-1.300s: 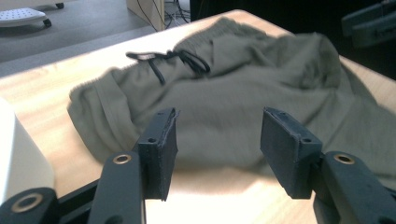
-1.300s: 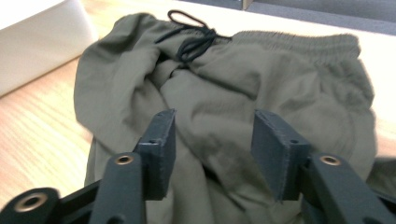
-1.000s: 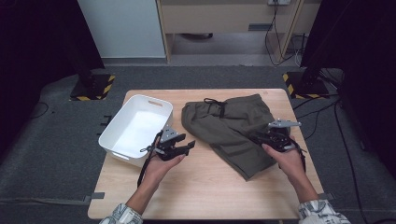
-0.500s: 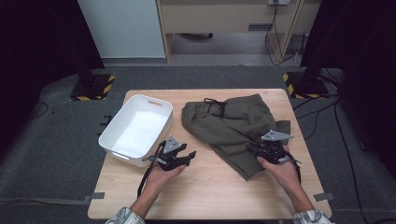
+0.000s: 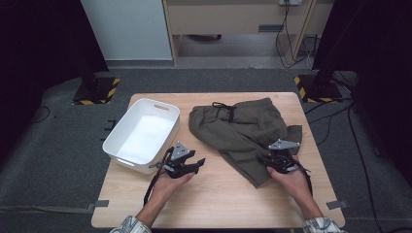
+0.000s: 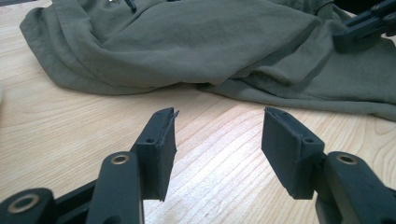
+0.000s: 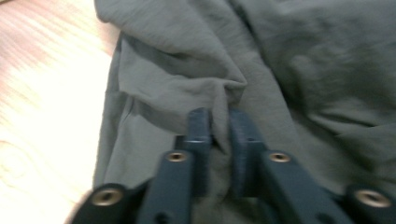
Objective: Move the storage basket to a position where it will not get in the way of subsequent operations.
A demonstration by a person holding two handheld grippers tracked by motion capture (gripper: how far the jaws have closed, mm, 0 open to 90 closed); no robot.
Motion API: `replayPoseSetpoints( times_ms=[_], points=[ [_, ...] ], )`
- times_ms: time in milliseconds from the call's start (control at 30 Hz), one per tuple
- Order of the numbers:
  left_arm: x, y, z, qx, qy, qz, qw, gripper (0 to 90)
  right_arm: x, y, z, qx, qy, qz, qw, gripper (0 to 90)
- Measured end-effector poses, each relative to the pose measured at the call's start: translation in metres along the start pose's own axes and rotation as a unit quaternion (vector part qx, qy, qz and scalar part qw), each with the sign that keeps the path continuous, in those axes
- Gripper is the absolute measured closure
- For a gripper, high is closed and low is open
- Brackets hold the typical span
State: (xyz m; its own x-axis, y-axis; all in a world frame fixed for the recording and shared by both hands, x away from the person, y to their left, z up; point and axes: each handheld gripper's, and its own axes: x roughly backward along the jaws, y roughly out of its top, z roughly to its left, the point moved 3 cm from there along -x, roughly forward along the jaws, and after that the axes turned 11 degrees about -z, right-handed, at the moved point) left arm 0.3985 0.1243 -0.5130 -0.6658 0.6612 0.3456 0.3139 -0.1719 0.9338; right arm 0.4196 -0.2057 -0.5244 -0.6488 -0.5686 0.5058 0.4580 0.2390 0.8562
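Observation:
A pair of olive-green shorts (image 5: 238,127) lies spread on the right half of the wooden table (image 5: 218,196), waistband and drawstring toward the far side. My right gripper (image 5: 268,159) rests on the near leg of the shorts (image 7: 303,70). Its jaws have just been closing, and the right gripper (image 7: 219,117) now pinches a raised fold of the fabric. My left gripper (image 5: 198,164) hovers low over bare wood just left of the shorts, and the left gripper (image 6: 219,135) stands open with nothing between its pads. Beyond it lie the shorts (image 6: 210,42) and the right gripper (image 6: 364,28).
A white plastic bin (image 5: 120,122) with nothing in it stands at the table's left side, close behind the left hand. Bare wood runs along the near edge between the two forearms. Dark floor, cables and a cabinet surround the table.
The right hand came down and toward the near leg of the shorts, and its jaws closed onto a fold of fabric. The left gripper stayed about where it was, still open.

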Motion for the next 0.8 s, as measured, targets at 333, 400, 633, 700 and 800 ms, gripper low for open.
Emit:
replayPoseSetpoints(
  times_ms=[333,400,633,700,800],
  points=[
    [0.001,0.002,-0.004,-0.005,-0.013,0.002,0.9999,47.5,-0.012,0.014,0.040,-0.019,0.079,0.004,0.9966,88.7],
    [0.000,0.001,-0.005,-0.011,-0.015,0.005,0.9998,47.4,-0.016,0.016,0.047,-0.017,0.089,0.008,0.9958,88.8],
    [-0.001,-0.001,-0.004,-0.014,-0.011,0.011,0.9998,46.6,-0.038,0.016,0.074,-0.021,0.113,0.029,0.9929,88.8],
    [0.000,-0.001,-0.005,-0.014,-0.012,0.014,0.9997,46.6,-0.043,0.017,0.083,-0.021,0.123,0.025,0.9919,88.2],
    [0.000,-0.002,-0.004,-0.016,-0.013,0.017,0.9996,46.5,-0.048,0.019,0.094,-0.012,0.128,0.025,0.9914,84.5]
  ],
)
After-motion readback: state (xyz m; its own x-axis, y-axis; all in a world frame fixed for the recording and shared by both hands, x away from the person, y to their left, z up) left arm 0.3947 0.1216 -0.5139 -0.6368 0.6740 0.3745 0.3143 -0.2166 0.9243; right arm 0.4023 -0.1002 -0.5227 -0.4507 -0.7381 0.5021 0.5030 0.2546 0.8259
